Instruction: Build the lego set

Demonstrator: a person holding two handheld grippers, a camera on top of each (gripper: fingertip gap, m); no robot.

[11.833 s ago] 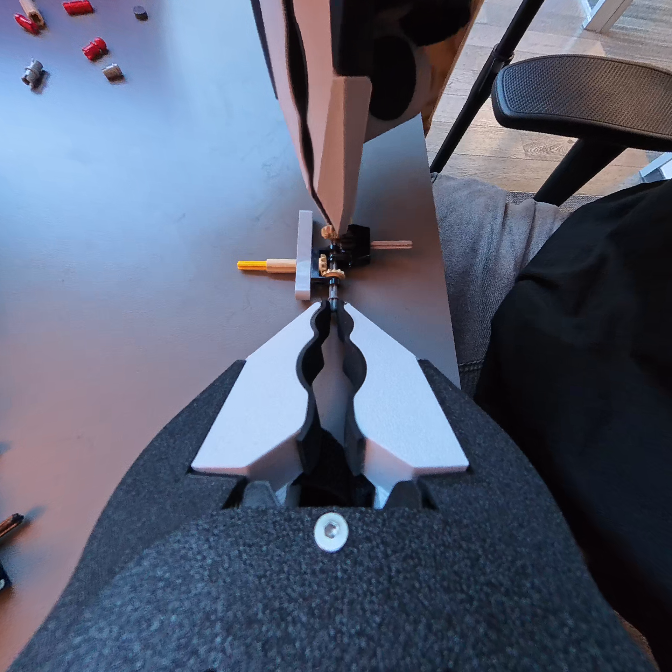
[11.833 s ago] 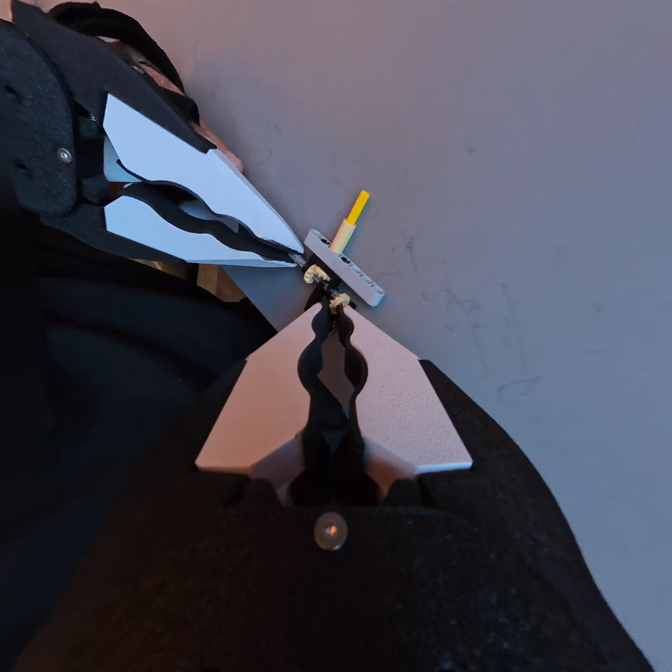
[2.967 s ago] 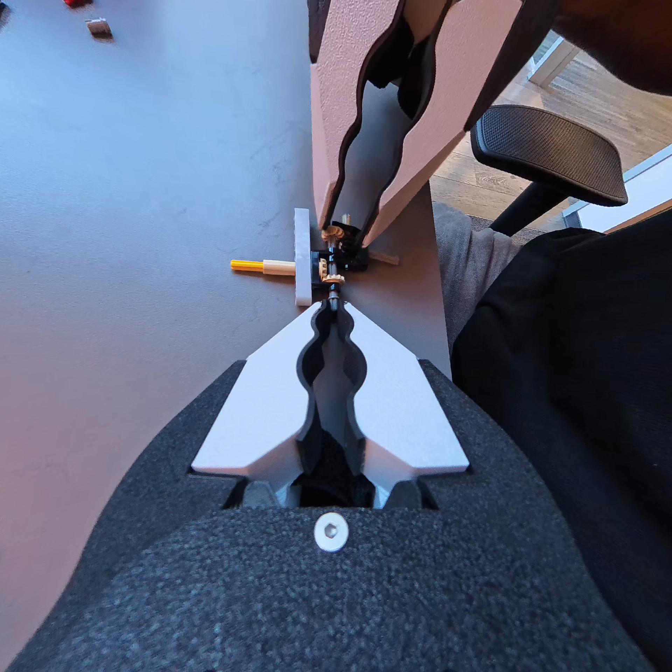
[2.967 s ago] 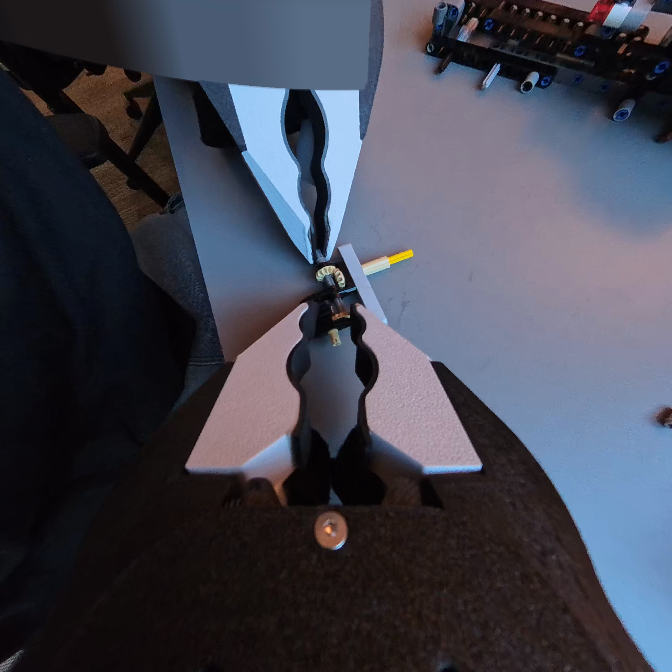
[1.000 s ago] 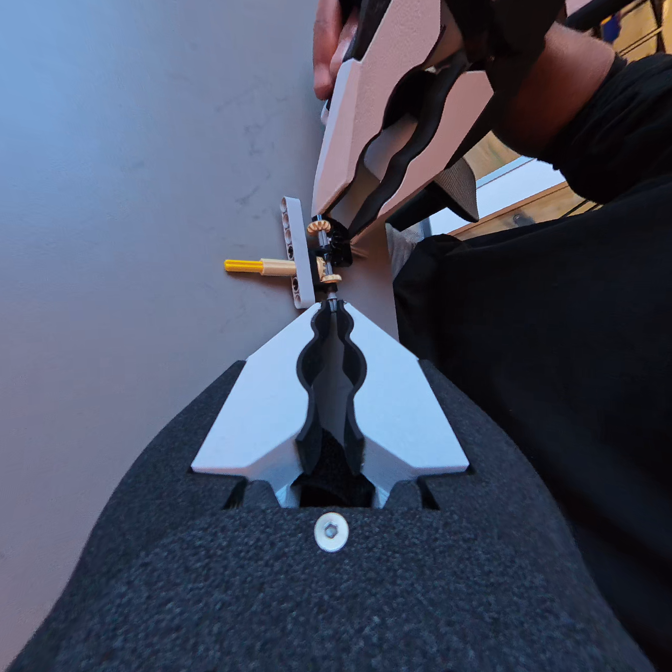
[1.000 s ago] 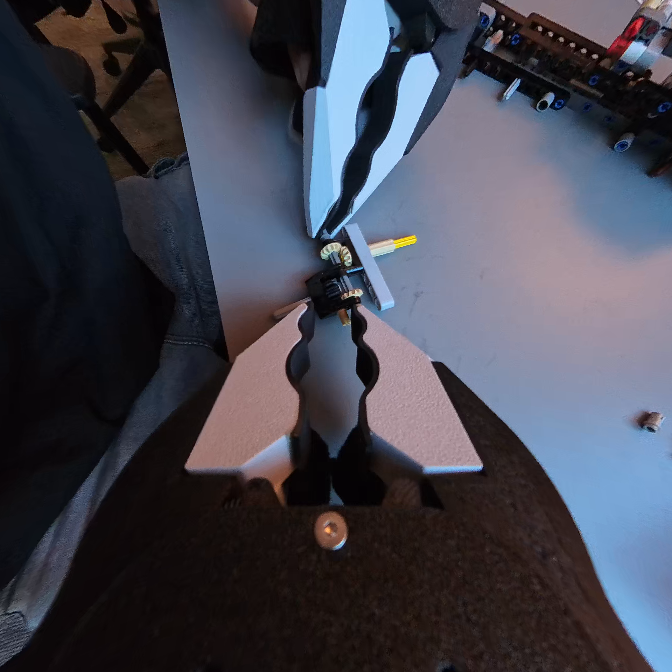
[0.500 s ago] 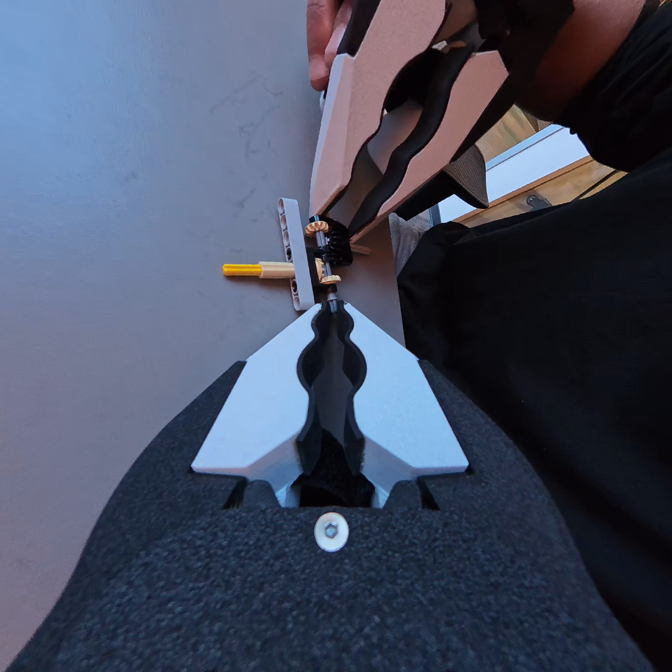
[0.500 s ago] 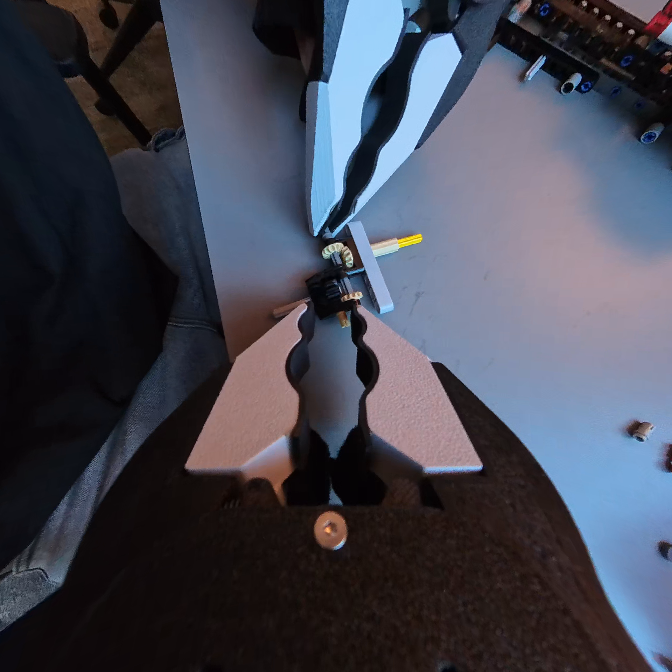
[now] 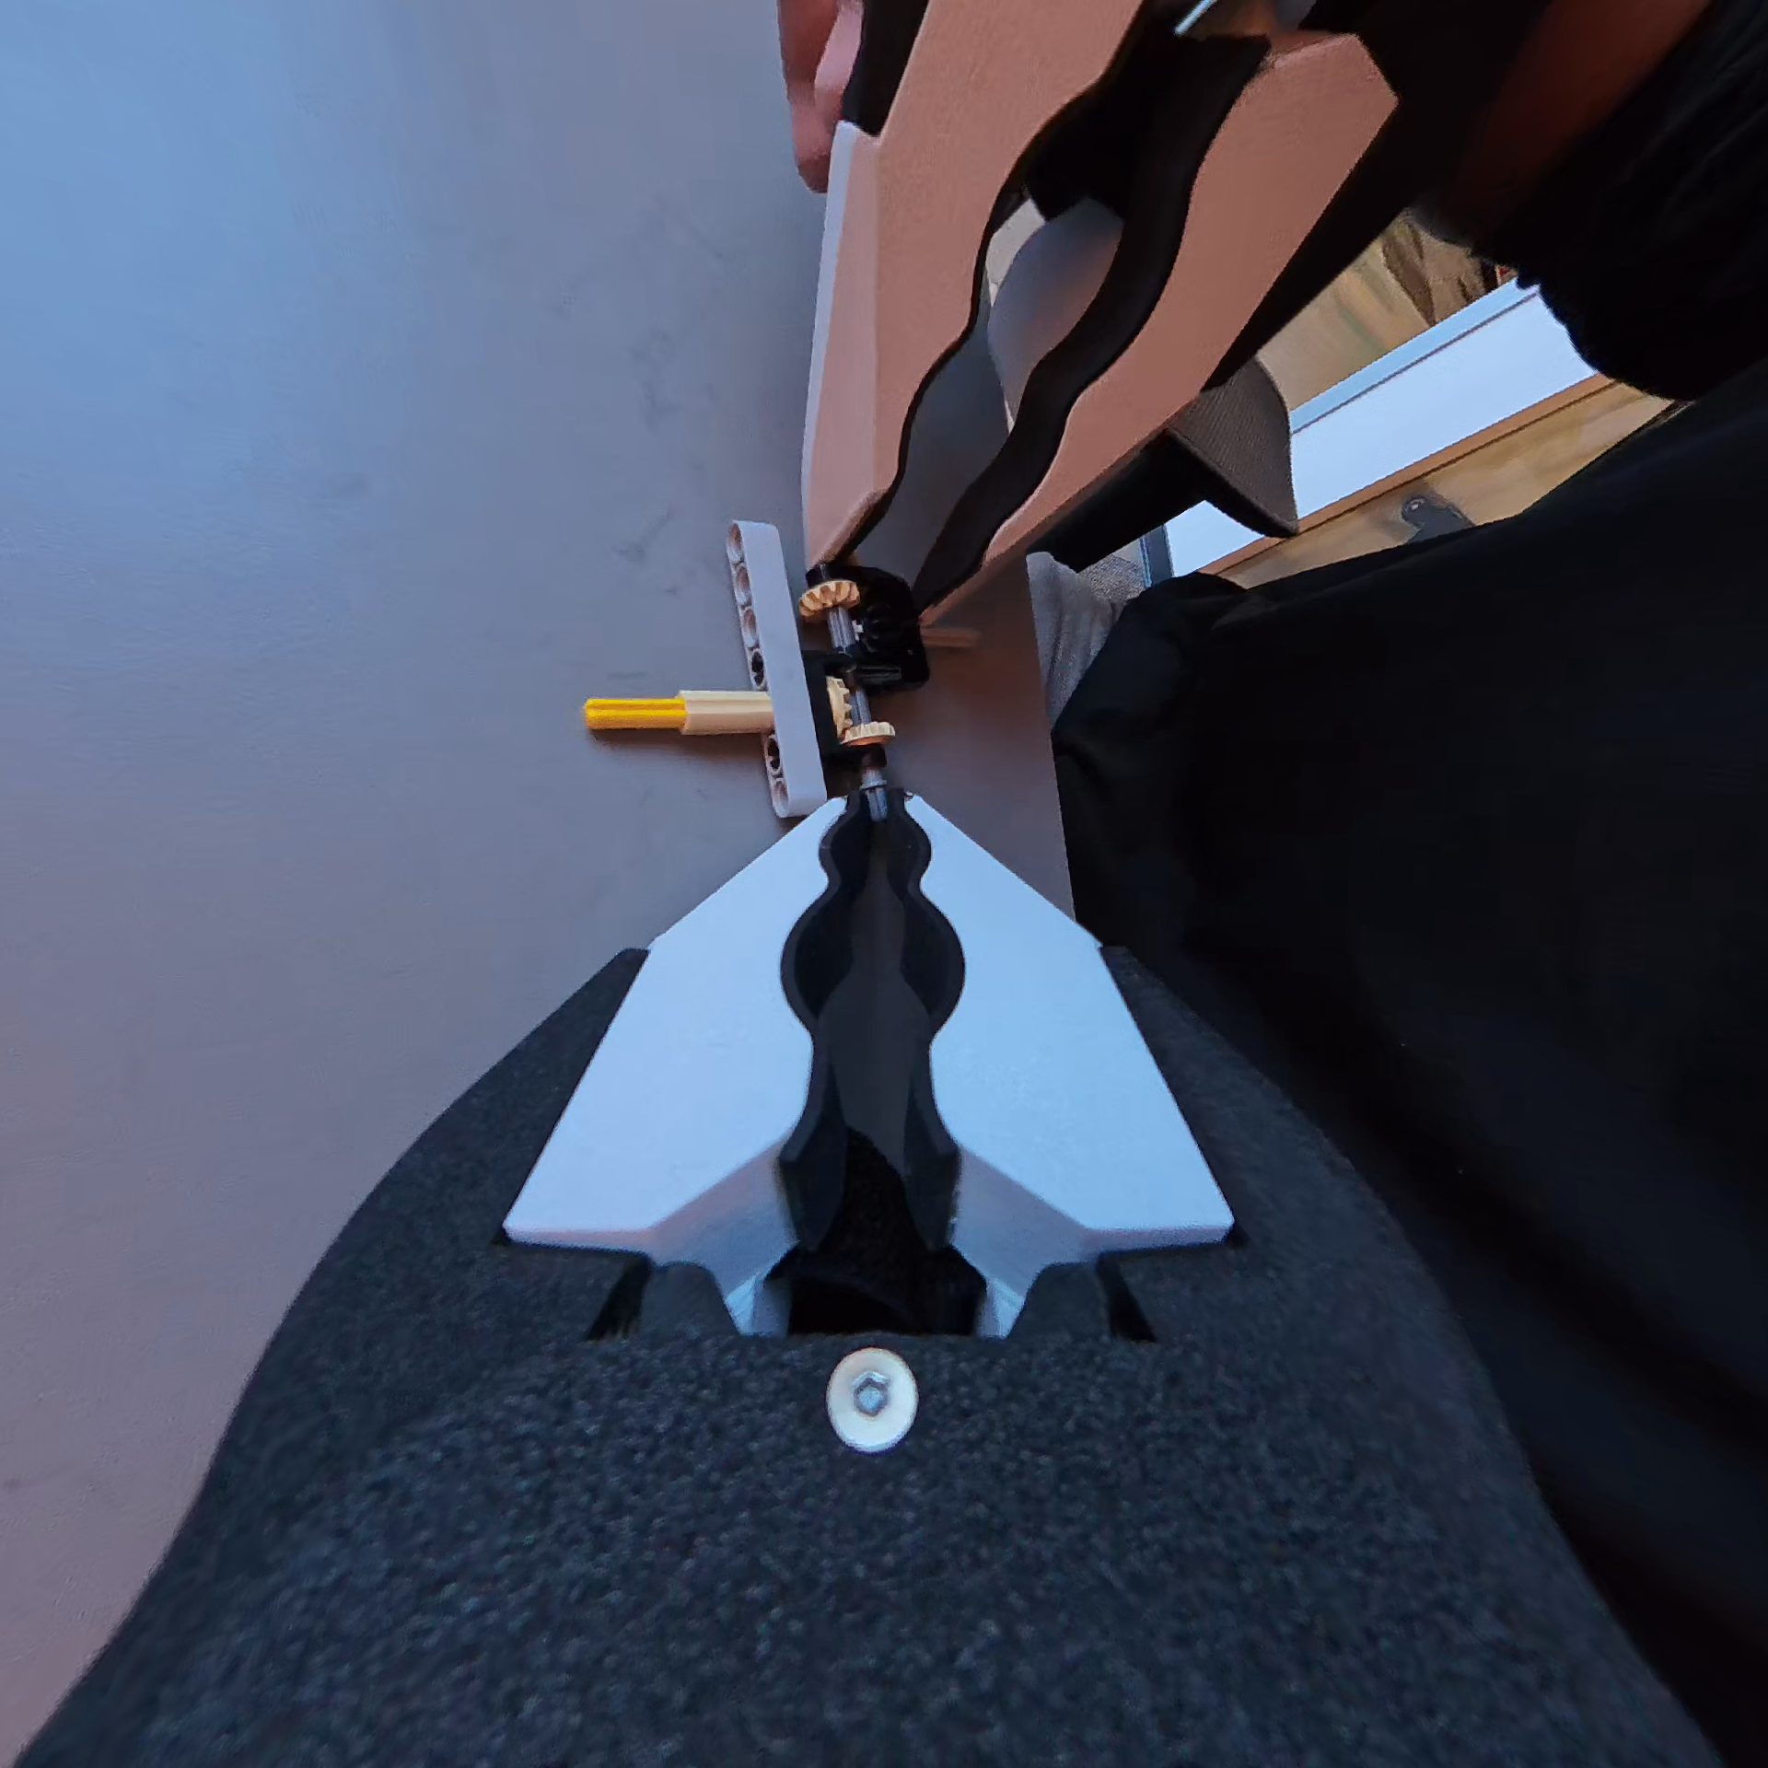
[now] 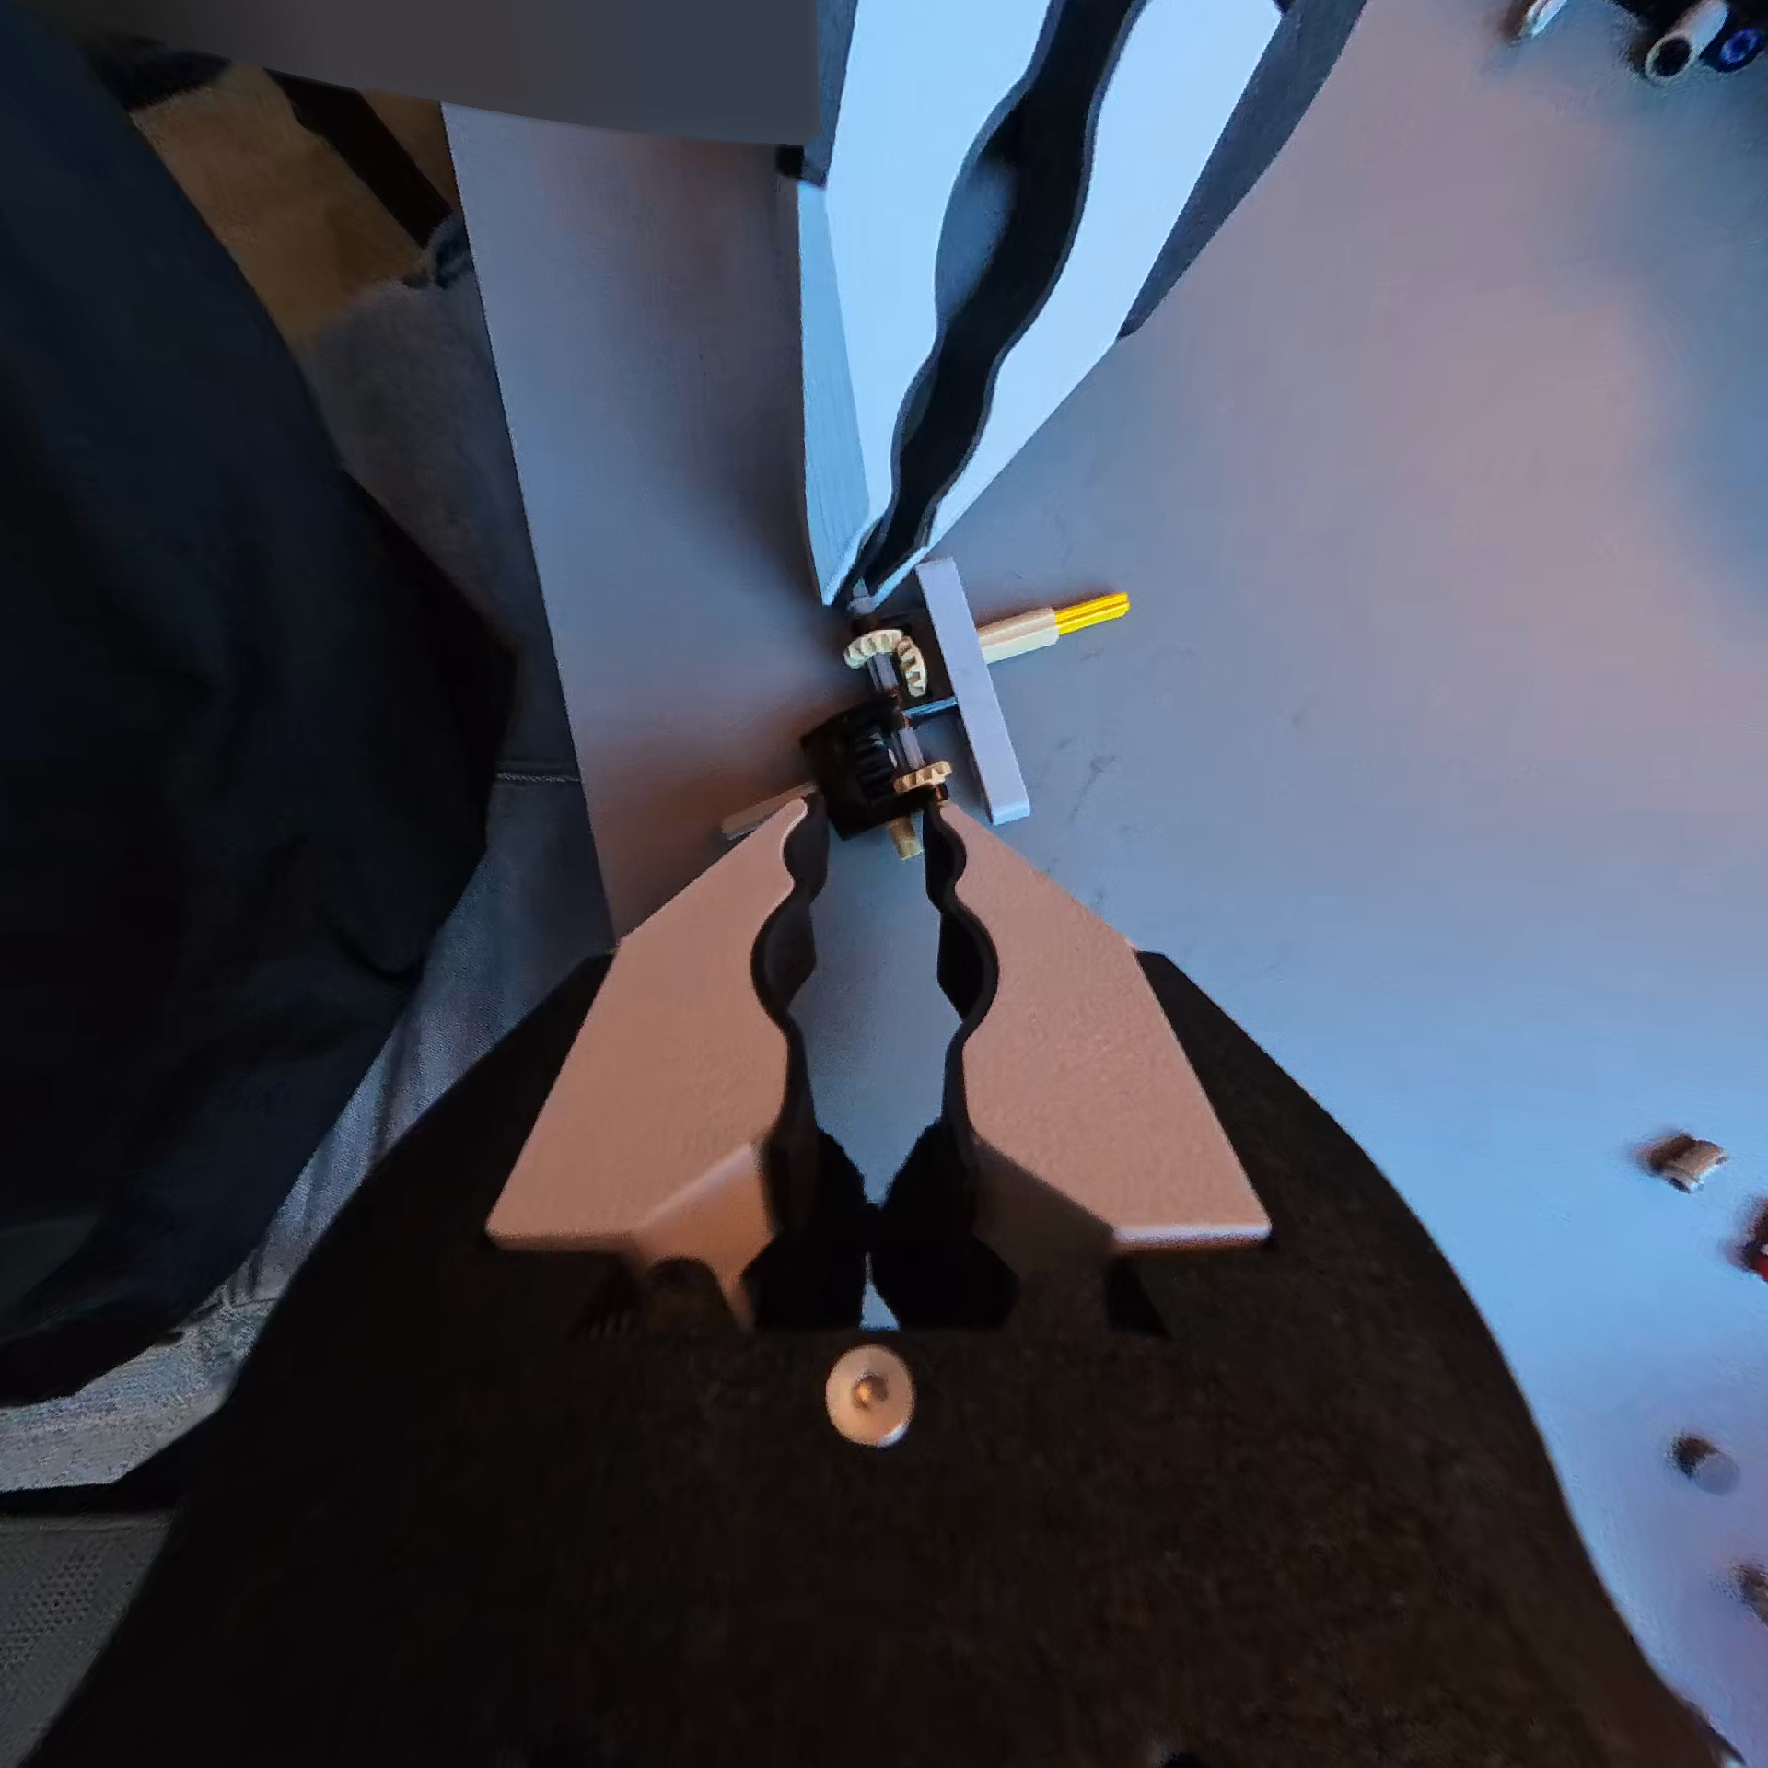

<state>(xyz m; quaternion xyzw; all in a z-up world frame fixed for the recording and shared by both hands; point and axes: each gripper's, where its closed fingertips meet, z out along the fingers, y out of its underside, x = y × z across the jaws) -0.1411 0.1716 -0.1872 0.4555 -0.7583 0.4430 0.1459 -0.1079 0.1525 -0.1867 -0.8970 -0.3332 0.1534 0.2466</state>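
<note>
Small lego gear assembly (image 9: pixel 842 670) (pale grey beam, tan bevel gears, black frame, yellow-tipped tan axle) sits at the near edge of the grey table (image 9: pixel 335 478), directly between the two grippers. Its thin dark axle (image 9: pixel 872 794) runs along the line from tip to tip.

Left gripper (image 9: pixel 875 813): jaws nearly closed, pinching that axle's end.

Right gripper (image 10: pixel 875 828): jaws part open, clamping the black frame (image 10: pixel 851 765). Judged: axle being seated.

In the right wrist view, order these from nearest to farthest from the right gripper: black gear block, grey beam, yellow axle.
1. Black gear block, at the right gripper fingertips.
2. Grey beam, just beyond, to the right.
3. Yellow axle, sticking out past the beam.
</note>
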